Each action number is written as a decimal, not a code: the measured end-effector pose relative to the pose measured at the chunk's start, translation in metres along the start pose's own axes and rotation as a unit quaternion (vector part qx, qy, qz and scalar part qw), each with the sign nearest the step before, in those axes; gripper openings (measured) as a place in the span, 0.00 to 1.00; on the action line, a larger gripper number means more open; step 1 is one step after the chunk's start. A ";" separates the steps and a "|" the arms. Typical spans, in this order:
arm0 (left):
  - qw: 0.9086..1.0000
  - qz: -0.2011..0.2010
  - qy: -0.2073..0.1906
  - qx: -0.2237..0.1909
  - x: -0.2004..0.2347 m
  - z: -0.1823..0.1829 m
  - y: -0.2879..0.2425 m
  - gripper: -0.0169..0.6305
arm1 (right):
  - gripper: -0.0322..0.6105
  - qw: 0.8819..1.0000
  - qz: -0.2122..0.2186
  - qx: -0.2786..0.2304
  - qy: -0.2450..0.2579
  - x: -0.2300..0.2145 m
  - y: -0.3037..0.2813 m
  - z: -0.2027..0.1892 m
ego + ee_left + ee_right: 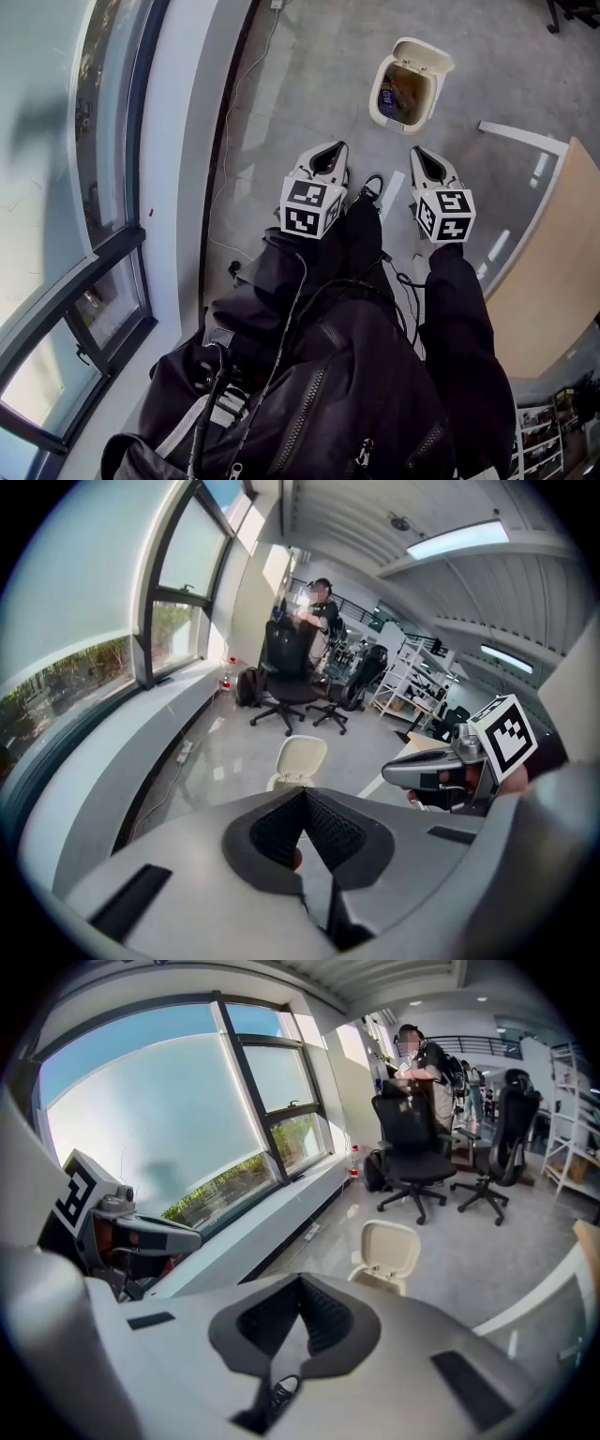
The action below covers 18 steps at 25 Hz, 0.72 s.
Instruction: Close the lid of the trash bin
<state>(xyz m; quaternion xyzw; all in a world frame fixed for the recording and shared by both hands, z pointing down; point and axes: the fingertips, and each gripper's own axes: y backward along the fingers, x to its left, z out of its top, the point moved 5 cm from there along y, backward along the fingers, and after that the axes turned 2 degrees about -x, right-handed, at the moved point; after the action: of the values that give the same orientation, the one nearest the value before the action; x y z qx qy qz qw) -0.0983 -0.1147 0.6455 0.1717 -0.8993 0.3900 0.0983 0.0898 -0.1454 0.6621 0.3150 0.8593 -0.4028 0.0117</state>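
Observation:
A small cream trash bin point(406, 94) stands on the grey floor ahead of me, its lid point(424, 54) tipped up and back, rubbish showing inside. Both grippers are held in front of my body and short of the bin, apart from it. My left gripper point(330, 155) has its jaws together with nothing between them, and so does my right gripper point(422, 157). In the left gripper view the raised lid point(302, 757) shows just above the closed jaw tips point(305, 795). The right gripper view shows the lid point(392, 1252) beyond its jaw tips point(302, 1280).
A long window wall with a low sill point(178, 159) runs along the left, with a cable point(246, 75) on the floor beside it. A wooden tabletop point(553, 272) lies to the right. Office chairs point(417, 1152) and a person point(427, 1058) are farther back.

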 end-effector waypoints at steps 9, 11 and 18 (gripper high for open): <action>0.999 0.012 0.012 0.036 0.025 -0.037 -0.025 0.03 | 0.06 1.000 0.013 0.019 0.021 -0.026 -0.051 -0.003; 0.999 0.014 0.016 0.041 0.029 -0.042 -0.028 0.03 | 0.06 0.999 0.014 0.019 0.025 -0.032 -0.061 0.001; 0.998 0.021 0.033 0.056 0.043 -0.061 -0.035 0.03 | 0.06 0.998 0.007 0.027 0.055 -0.061 -0.102 0.010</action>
<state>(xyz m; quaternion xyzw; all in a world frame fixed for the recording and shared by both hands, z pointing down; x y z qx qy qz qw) -0.1222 -0.1019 0.7235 0.1450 -0.8756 0.4474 0.1102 0.0803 -0.2337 0.7420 0.3433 0.8452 -0.4075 -0.0415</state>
